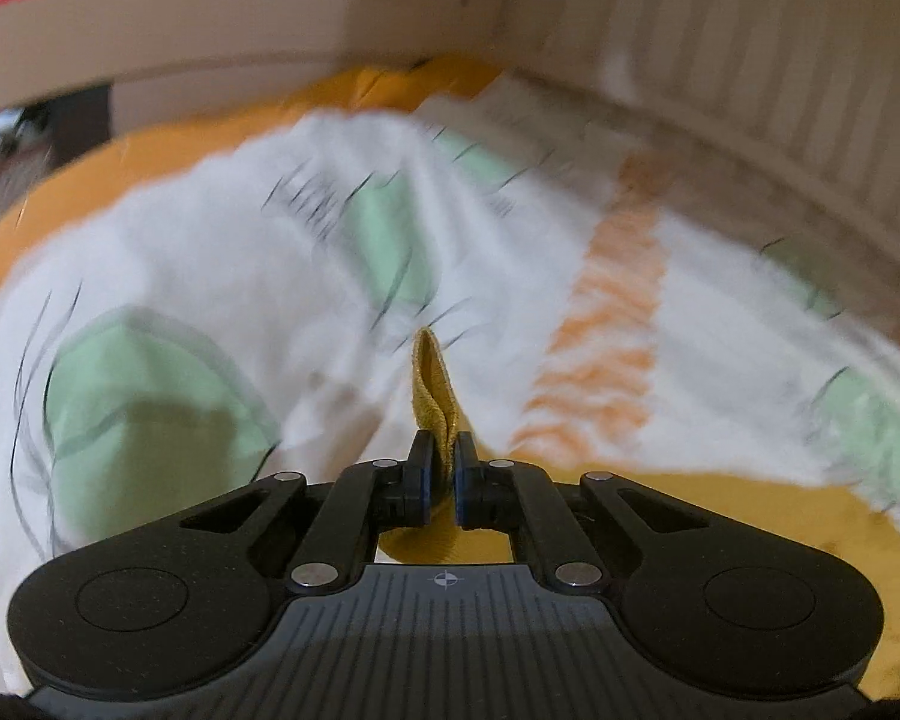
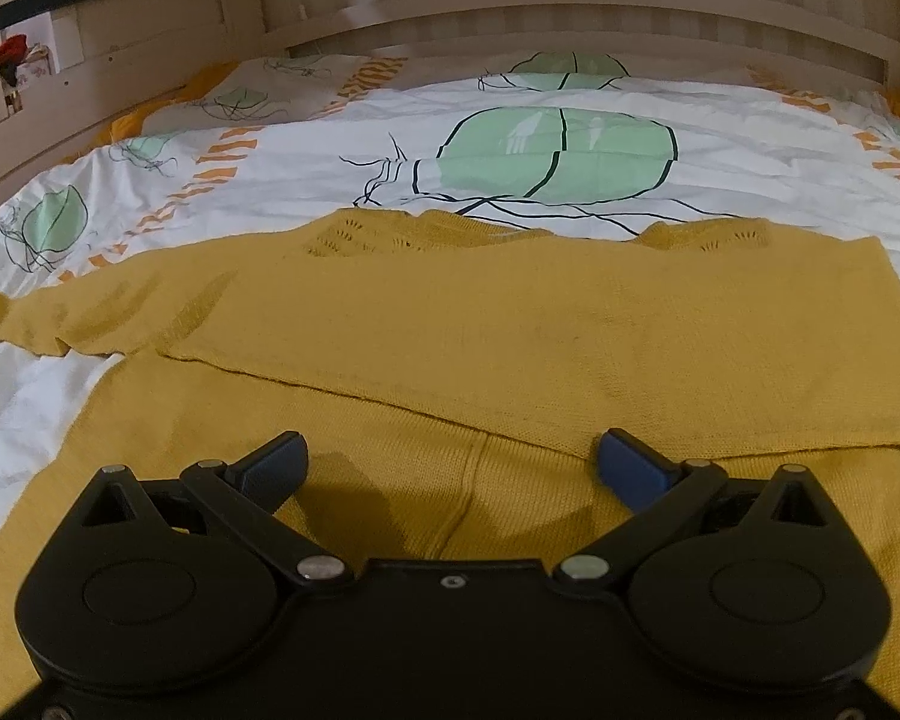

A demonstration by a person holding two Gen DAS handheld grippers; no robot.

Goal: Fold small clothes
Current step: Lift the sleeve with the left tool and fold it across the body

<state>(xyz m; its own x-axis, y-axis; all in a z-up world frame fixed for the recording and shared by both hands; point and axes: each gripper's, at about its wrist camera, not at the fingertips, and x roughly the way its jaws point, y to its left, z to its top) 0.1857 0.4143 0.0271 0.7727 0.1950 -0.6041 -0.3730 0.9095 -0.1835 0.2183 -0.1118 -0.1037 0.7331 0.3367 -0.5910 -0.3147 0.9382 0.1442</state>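
Sleeve fold under way on the bed

The bed (image 2: 720, 120), dressed in a white cover printed with green leaves, carries the yellow sweater (image 2: 510, 324), which lies flat across the near part of it, one panel already folded over the body so its edge runs diagonally. Out left, a sleeve (image 2: 36, 312) stretches sideways, probably next to be brought in. The right gripper (image 2: 450, 468) hovers low over the knit with its jaws spread wide, holding nothing, likely ready to pin or pinch the fabric. The left gripper (image 1: 442, 462) is clenched on a pinch of yellow fabric (image 1: 432, 384), lifting it clear of the cover; its view is blurred.
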